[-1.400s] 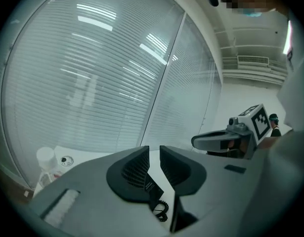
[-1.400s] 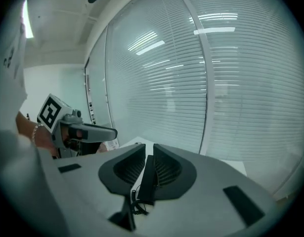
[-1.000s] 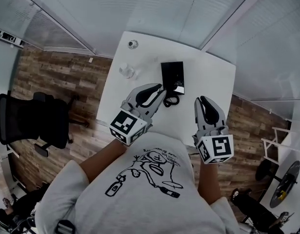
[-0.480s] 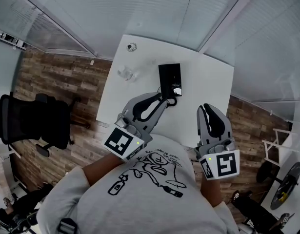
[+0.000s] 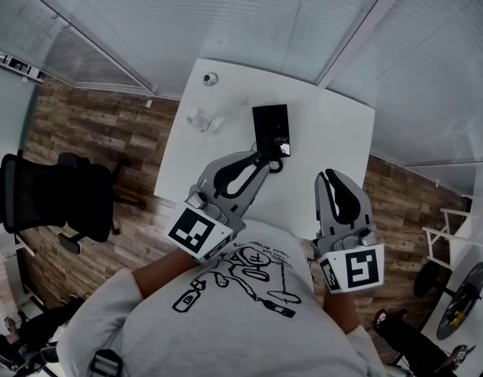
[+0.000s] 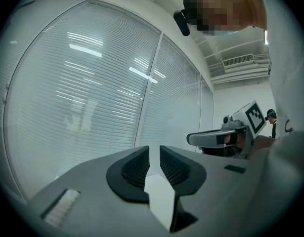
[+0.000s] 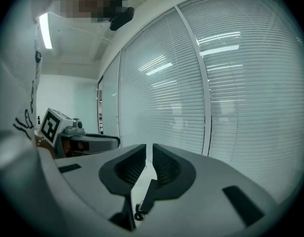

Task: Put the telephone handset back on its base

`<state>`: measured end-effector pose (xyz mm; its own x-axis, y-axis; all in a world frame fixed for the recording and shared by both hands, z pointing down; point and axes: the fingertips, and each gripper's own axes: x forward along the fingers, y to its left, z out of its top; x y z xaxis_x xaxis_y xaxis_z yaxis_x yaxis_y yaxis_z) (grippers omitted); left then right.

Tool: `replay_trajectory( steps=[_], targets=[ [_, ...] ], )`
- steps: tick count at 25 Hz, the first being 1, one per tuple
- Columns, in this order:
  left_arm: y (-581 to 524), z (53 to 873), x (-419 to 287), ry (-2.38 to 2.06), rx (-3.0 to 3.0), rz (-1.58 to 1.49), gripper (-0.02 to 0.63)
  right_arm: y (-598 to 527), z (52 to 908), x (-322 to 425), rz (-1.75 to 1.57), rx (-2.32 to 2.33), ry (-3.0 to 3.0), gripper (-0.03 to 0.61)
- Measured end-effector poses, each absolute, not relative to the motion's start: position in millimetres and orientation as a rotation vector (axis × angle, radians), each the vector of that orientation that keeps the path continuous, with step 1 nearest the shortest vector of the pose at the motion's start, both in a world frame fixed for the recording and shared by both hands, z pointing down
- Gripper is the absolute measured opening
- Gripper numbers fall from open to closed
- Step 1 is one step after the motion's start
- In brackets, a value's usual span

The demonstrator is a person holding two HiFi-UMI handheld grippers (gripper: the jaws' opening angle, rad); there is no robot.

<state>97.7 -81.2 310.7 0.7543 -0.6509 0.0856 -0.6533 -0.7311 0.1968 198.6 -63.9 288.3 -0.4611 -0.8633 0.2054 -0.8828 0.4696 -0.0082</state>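
Pulling back: shows both grippers lower in the frame than a second ago, drawn toward the body and off the white table [image 5: 335,144]. Leaves the phone [image 5: 271,126] flat at upper centre of that table, a black slab with its coiled cord [image 5: 274,163] trailing off the near edge. Suggests a release already made and the task near its end, though cannot confirm from this height that the handset sits squarely on the base. Puts the left gripper [image 5: 261,158] at centre frame, tip just beside the cord and below the phone; whether touching the cord, cannot tell. Shows its fingers a narrow slit apart, with nothing but bare table between. Puts the right gripper [image 5: 329,176] at lower right, well apart from the phone, fingers closed together on nothing.
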Motion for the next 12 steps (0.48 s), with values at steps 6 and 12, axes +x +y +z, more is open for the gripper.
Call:
replay_trajectory(
  steps=[6,12],
  targets=[
    [-81.5,307.3,100.5,-1.044,2.727,0.010,0.066,-61.0,289.1,202.5,0.168,1.509,-2.540,0.037],
    [-71.5,307.3,102.5,-1.032,2.731,0.022,0.066,-53.5,285.9,203.8,0.167,1.515,-2.538,0.037]
  ],
)
